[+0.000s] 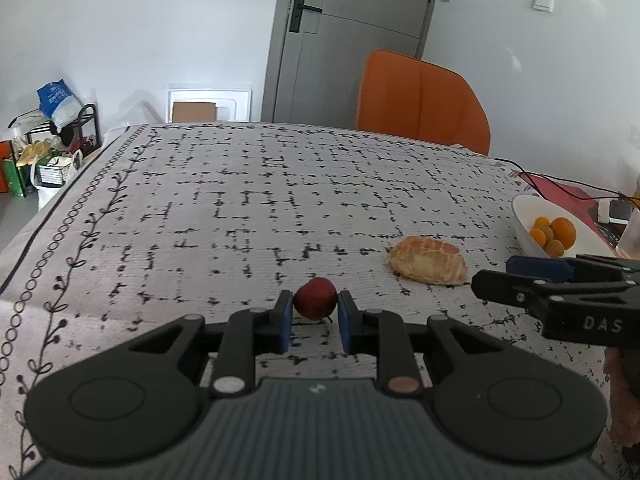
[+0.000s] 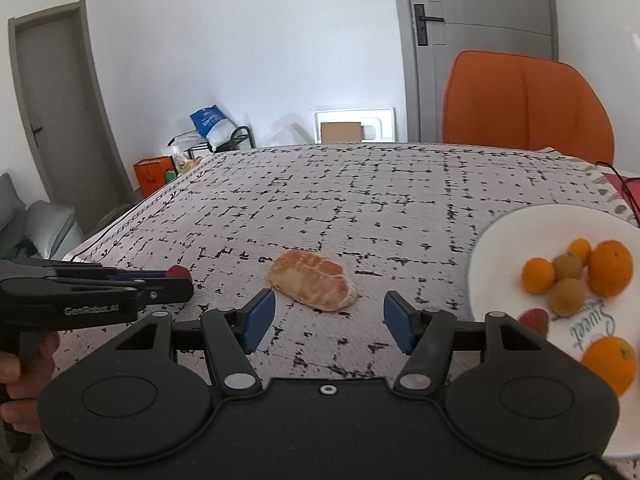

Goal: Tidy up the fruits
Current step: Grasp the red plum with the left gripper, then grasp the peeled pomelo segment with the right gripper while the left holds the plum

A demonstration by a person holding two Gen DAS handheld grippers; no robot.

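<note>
Tablecloth (image 1: 240, 200): peeled citrus (image 1: 429, 261) long axis sideways.

Orange chair (image 1: 424, 100) behind patterned tablecloth (image 1: 240, 208), grey door (image 1: 344, 36), cluttered rack (image 1: 56, 148) by wall

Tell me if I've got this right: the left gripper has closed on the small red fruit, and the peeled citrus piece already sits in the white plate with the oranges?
Not quite. The peeled citrus piece lies on the tablecloth, outside the white plate, as the right wrist view shows. The left gripper has indeed closed on the small red fruit.
</note>
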